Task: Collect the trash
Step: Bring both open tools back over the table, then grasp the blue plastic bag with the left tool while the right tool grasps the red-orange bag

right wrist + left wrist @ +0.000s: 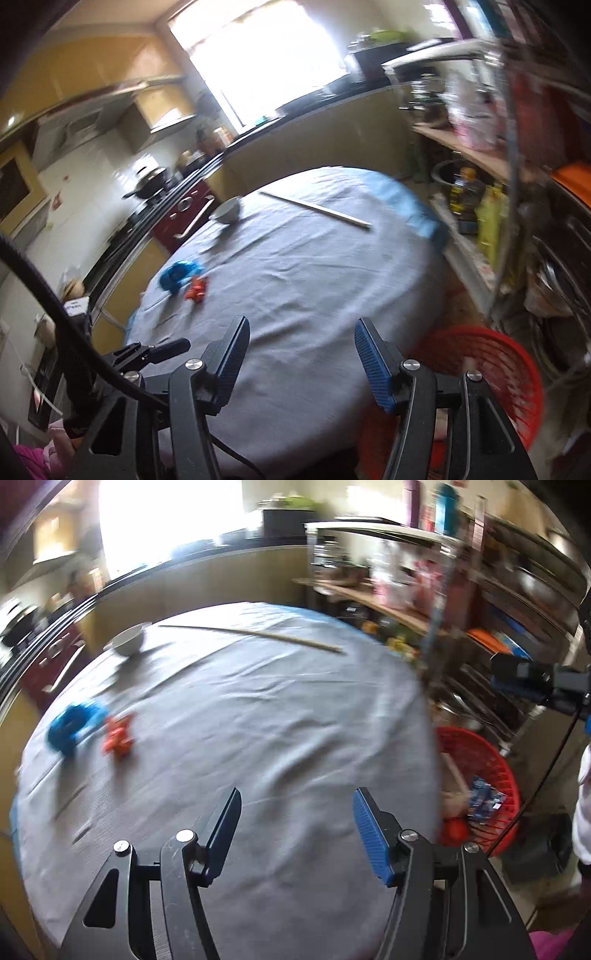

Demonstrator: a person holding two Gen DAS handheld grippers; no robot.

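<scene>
Nearest, the left gripper (295,830) and the right gripper (301,360) each hold their blue-padded fingers (371,836) apart over the grey-clothed tabletop (258,720), with nothing between them. Beside the tabletop's right edge stands a red basket (487,764) holding wrappers. Farther, on the left, lie blue trash (74,725) and red trash (120,734) just beside each other. Beyond: a white bowl (129,640) and a long stick (251,635).

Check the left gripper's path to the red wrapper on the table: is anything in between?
Nothing visible. The left gripper is open and empty, with only bare grey cloth between it and the red wrapper. A blue wrapper lies just beyond it, further left.
</scene>
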